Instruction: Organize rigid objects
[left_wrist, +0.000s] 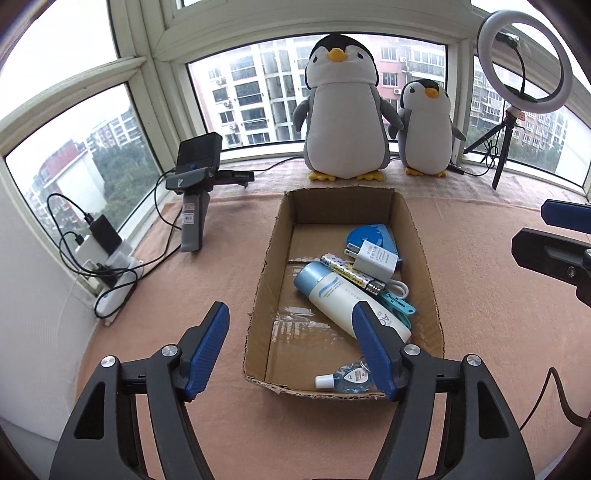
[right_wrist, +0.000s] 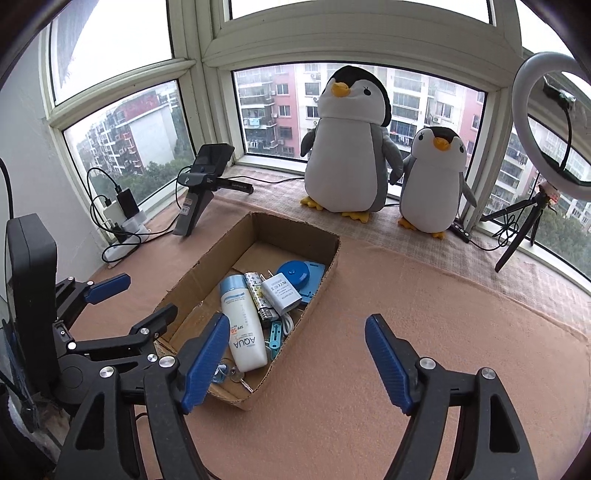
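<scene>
A: We start with the biggest thing: the pink-beige cloth table (left_wrist: 480, 332) that carries everything, with two plush grey-and-white penguins (left_wrist: 345, 110) at the window behind. In the middle lies the open brown cardboard box (left_wrist: 264, 280), its long axis running away from us toward the window.

B: And our left gripper (left_wrist: 290, 347) hangs just before the box's near end, jaws spread wide, nothing between them. Our right gripper (right_wrist: 295, 360) is also spread and empty, over bare cloth to the right of the box.

A: So which of ours is nearer the contents? We judge the left: the white plastic lotion bottle with the pale blue cap (left_wrist: 341, 295) lies straight ahead of it, partly behind its right finger (left_wrist: 373, 350).

B: The bottle lies flat on the box floor, its long axis diagonal, cap pointing toward the far left, base toward the near right corner. To grip it, we would need our jaws turned across that diagonal.

A: Next down in size: the round blue tape-measure-like case (left_wrist: 371, 234) at the far right wall, then the white square charger plug (left_wrist: 376, 258) just before it, touching the silver patterned cylinder (left_wrist: 351, 273) that lies along the bottle.

B: Smaller still, the clear blue small bottle with a white cap (left_wrist: 347, 378) in the near corner, cap pointing left, and a teal plastic clip (left_wrist: 400, 306) by the right wall.

A: We see nothing loose on the cloth, so we judge the sorting nearly done.
</scene>
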